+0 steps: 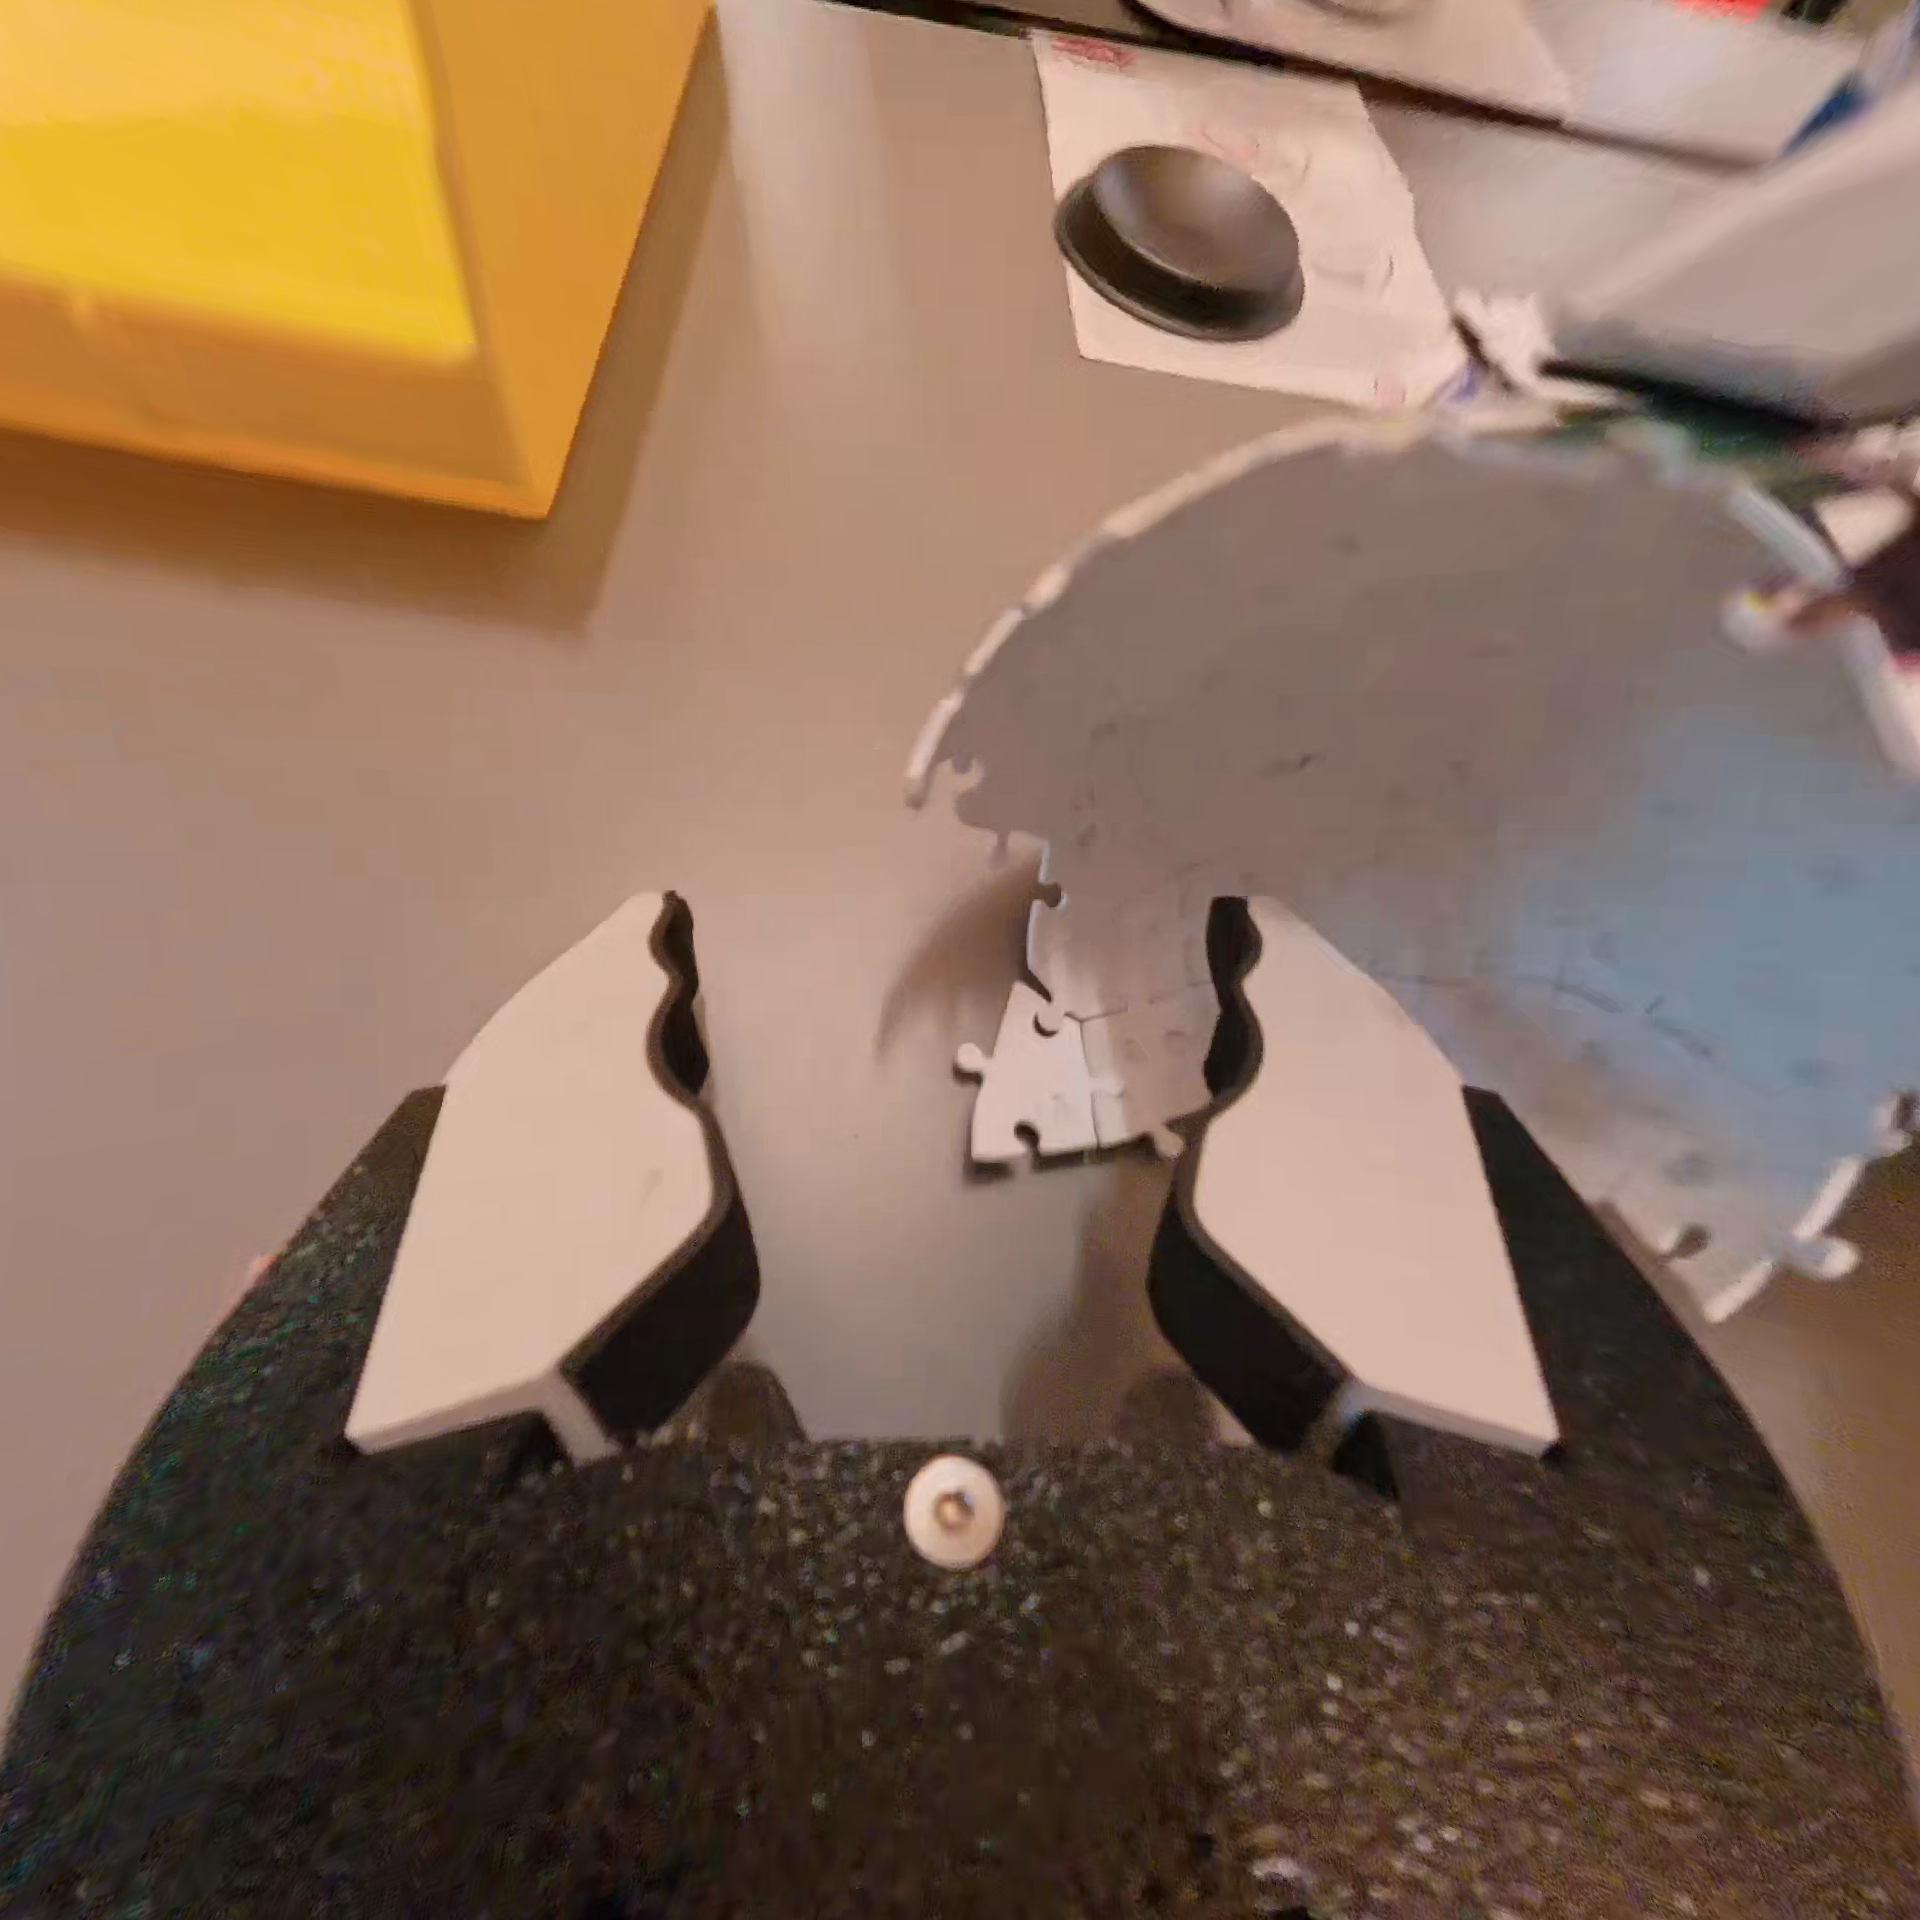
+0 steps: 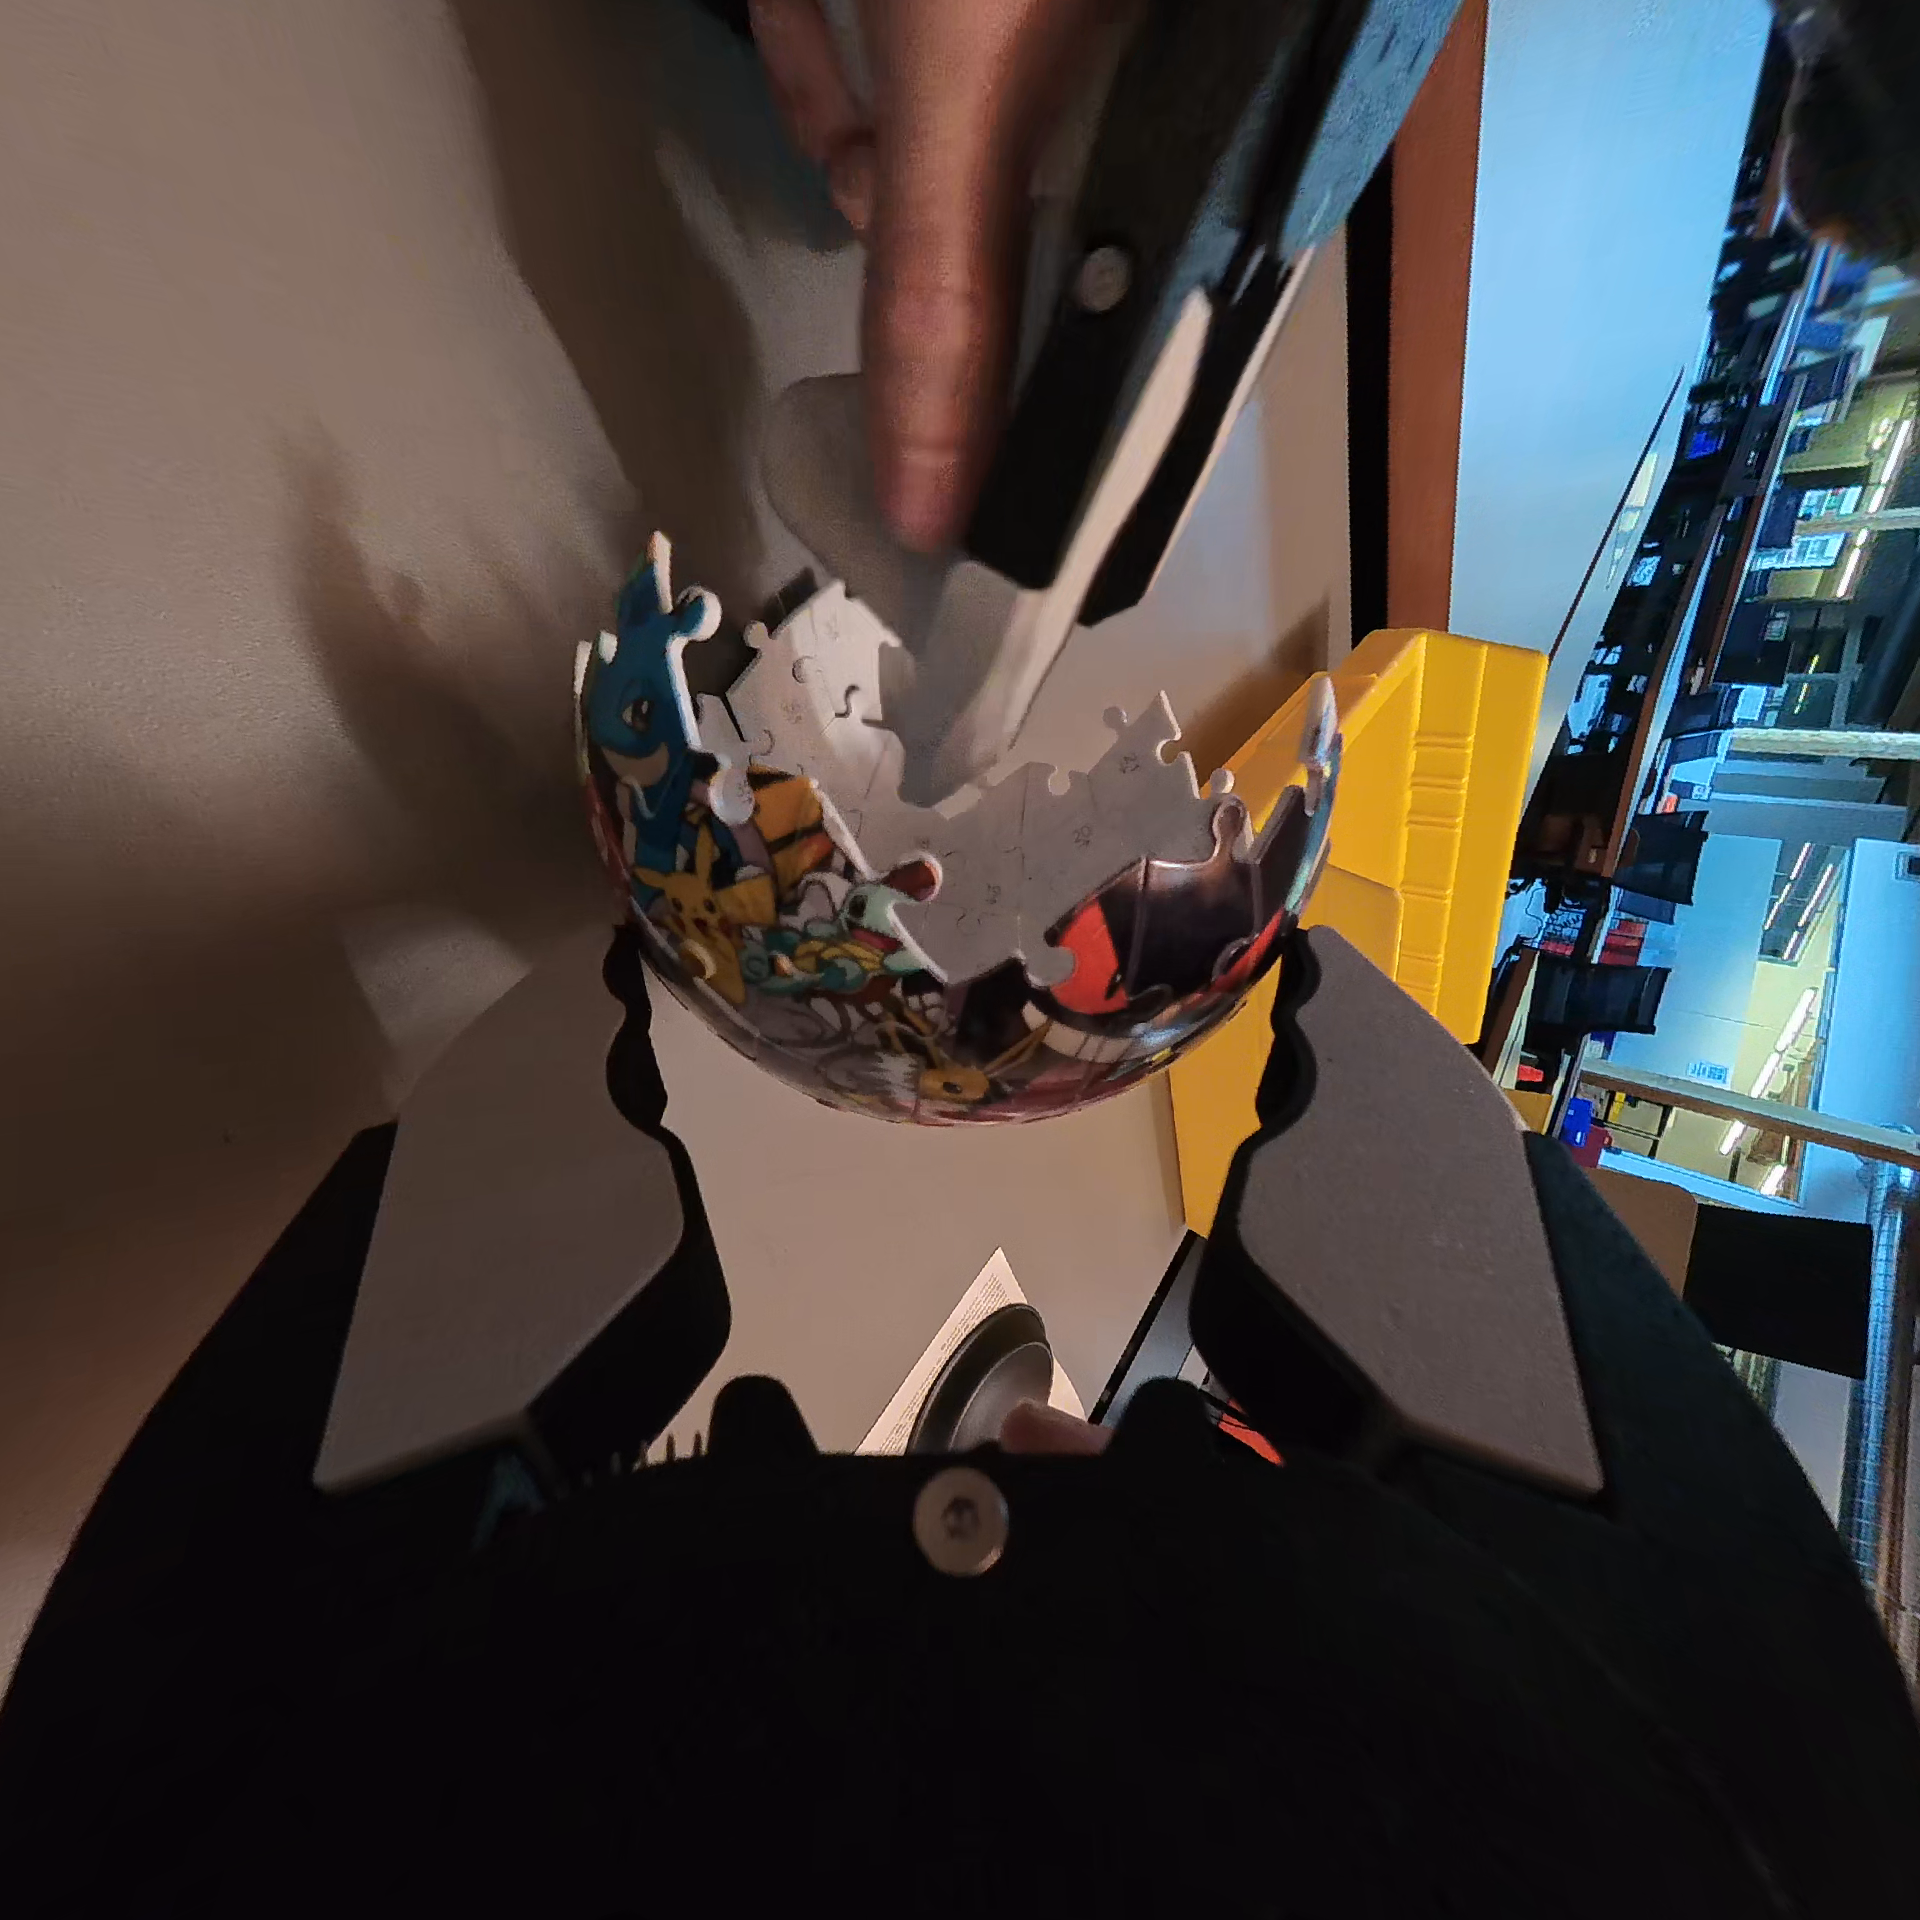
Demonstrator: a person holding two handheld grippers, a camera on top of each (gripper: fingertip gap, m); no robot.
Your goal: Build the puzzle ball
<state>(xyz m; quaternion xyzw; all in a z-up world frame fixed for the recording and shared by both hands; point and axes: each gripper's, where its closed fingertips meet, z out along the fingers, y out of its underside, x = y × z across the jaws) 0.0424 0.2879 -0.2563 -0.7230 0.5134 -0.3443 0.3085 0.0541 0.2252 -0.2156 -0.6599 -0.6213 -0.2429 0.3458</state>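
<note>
The puzzle ball [image 2: 935,935] is a half shell, printed with cartoon figures outside and plain grey inside, with a jagged rim. My right gripper [image 2: 961,971] is shut on it, fingertips pressed on its two sides, and holds it off the table. In the left wrist view the shell's grey inside [image 1: 1403,779] fills the right. A narrow strip of joined pieces [image 1: 1060,1081] hangs from its rim between the jaws of my left gripper [image 1: 951,935], which is open and wide, close to the right jaw. In the right wrist view the left gripper [image 2: 977,717] reaches into the shell from above.
A yellow bin [image 1: 260,229] stands on the grey table at the far left and shows behind the ball [image 2: 1382,831]. A black round stand [image 1: 1174,249] sits on a white sheet at the back. A person's hand [image 2: 925,364] holds the left gripper.
</note>
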